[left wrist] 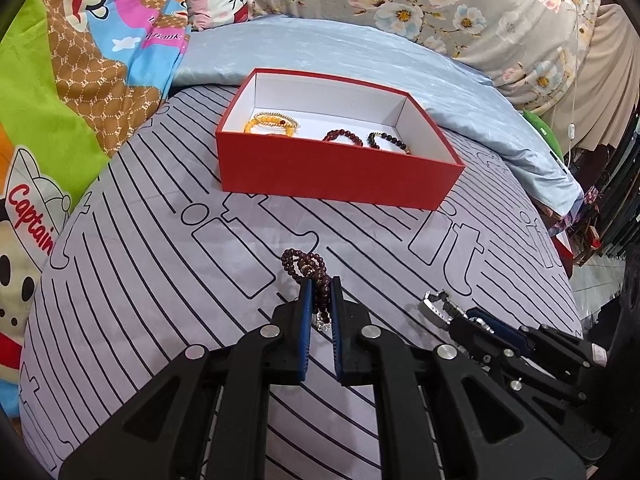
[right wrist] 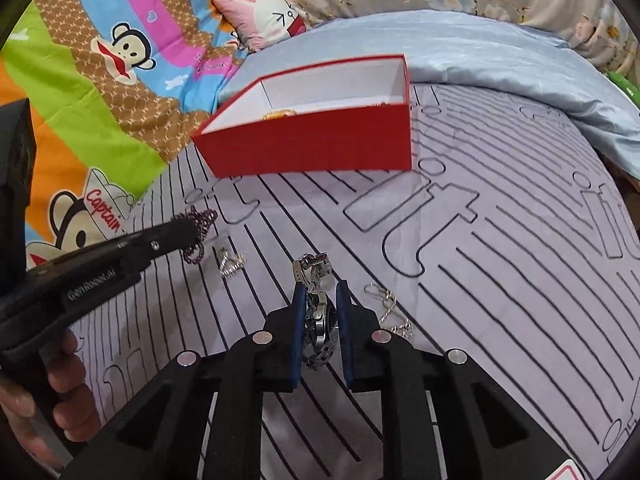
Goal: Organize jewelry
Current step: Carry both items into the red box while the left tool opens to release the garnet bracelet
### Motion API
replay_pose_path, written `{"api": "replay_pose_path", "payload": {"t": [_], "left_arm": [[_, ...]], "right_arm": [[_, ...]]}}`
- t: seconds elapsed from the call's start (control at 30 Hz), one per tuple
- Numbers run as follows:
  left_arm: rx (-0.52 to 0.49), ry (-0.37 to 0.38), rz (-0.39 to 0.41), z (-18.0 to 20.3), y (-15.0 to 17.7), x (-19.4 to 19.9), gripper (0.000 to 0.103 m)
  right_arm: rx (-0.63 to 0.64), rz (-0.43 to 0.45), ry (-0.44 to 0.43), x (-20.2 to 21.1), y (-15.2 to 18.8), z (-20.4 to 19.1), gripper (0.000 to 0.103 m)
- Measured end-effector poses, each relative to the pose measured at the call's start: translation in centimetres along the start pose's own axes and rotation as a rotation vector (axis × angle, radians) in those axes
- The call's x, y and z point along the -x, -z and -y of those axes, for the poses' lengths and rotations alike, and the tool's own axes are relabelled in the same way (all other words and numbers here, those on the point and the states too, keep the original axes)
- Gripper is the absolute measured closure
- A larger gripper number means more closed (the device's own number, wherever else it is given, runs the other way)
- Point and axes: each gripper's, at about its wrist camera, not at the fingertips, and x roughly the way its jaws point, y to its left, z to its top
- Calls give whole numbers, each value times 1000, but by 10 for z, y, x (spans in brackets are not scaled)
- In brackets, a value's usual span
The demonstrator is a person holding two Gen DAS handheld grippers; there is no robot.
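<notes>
Between the blue-padded fingers of the left gripper (left wrist: 320, 288) hangs a dark maroon beaded bracelet string (left wrist: 308, 266), pinched near its middle so the loops spill forward past the fingertips, seemingly clear of the bed. Beside it, the right gripper (right wrist: 320, 292) is clamped on a silver metal link-band wristwatch (right wrist: 316, 312), gripped across the case so the band stands upright above the pads rather than dragging (a sensible hold for something heavy and jointed).

On the grey line-patterned bedsheet (right wrist: 500, 280) around them lie two thin silver chains, one just right of the watch (right wrist: 390, 308) and one nearer the left gripper (right wrist: 230, 262), not yet collected.

Farther out sits the open red cardboard box with white lining (left wrist: 332, 176), already holding yellow (left wrist: 268, 124), red (left wrist: 344, 136) and black (left wrist: 390, 142) bead bracelets side by side, so both held pieces are probably bound there.
</notes>
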Motion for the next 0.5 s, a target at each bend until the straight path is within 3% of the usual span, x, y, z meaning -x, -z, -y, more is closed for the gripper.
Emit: {"api": "replay_pose_path", "payload": {"t": [0.5], "left_arm": [[-38,23,94,8,-48,20,95]], "right_arm": [[35,160,-38,35,-75,-5,88]]}}
